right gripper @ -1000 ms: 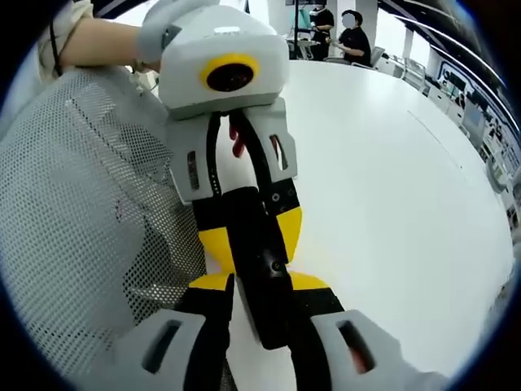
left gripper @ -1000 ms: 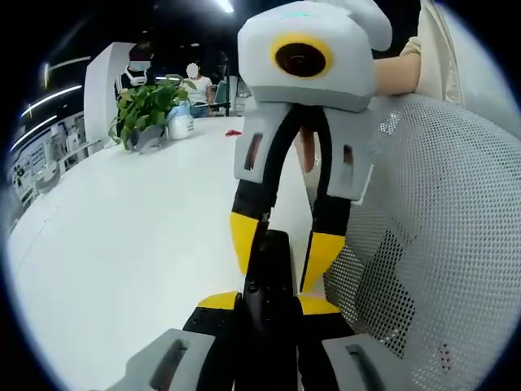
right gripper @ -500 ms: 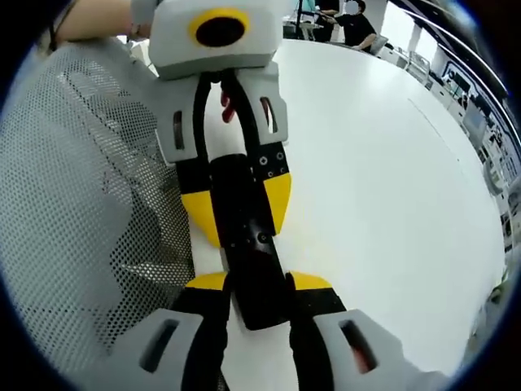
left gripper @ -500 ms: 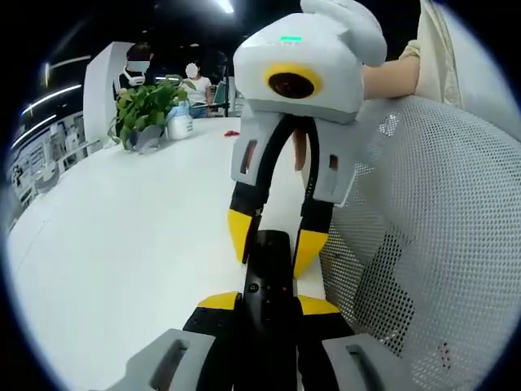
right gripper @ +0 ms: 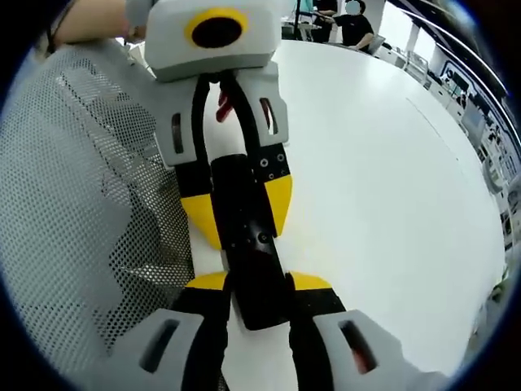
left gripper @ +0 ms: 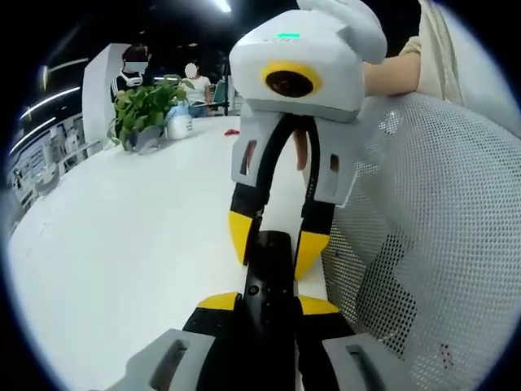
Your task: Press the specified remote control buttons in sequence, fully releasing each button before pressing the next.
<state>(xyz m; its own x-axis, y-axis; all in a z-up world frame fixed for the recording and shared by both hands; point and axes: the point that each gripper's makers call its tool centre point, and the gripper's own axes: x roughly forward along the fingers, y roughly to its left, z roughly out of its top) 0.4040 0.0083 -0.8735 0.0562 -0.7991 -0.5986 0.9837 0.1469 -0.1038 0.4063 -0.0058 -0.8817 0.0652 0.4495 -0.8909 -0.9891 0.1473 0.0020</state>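
Left gripper view has the black remote [left gripper: 267, 285] low in the centre, pinched at its near end by the left gripper [left gripper: 264, 305], the right gripper [left gripper: 269, 244] straddling its far tip. Right gripper view shows the right gripper [right gripper: 252, 285] clamping the remote [right gripper: 248, 236] too. With both grips on the ends, a press may twist it loose.

Black remote control [left gripper: 264, 285], glossy. Yellow tips on the black-and-grey right gripper [left gripper: 273, 244]. White table [left gripper: 122, 244]. Green potted plant [left gripper: 146, 106]. Pale grey mesh chair back [right gripper: 73, 204], dotted with holes.
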